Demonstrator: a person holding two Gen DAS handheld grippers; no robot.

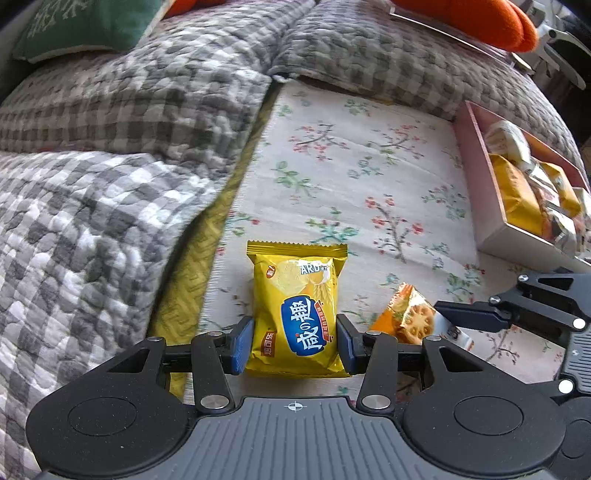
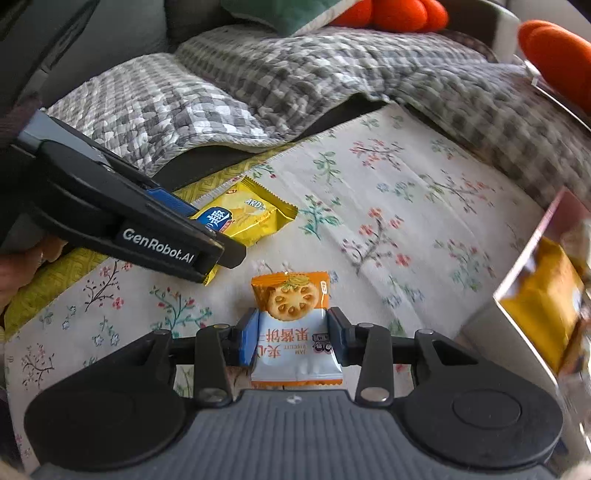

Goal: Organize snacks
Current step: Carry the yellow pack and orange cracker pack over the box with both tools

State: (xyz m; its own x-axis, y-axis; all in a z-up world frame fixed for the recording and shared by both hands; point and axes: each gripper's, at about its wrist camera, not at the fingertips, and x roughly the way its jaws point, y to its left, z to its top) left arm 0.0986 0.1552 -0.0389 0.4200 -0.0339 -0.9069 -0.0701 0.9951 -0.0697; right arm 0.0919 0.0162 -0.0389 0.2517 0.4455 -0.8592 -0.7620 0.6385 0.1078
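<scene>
A yellow biscuit packet (image 1: pixel 295 295) lies on the floral cloth (image 1: pixel 369 166), and my left gripper (image 1: pixel 295 339) is shut on its lower half, blue pads pressing both sides. To its right lies an orange-and-white jam biscuit packet (image 1: pixel 410 314) with my right gripper (image 1: pixel 461 314) on it. In the right wrist view the right gripper (image 2: pixel 293 341) is shut on that jam packet (image 2: pixel 291 306), pads against its white part. The left gripper (image 2: pixel 218 251) with the yellow packet (image 2: pixel 251 218) shows at the upper left.
A pink box (image 1: pixel 476 177) holding several wrapped snacks stands at the right, also seen as the box (image 2: pixel 532 251). A grey checked quilt (image 1: pixel 129 129) borders the cloth at the left and back. A green cushion (image 1: pixel 85 26) and orange plush (image 1: pixel 480 18) lie behind.
</scene>
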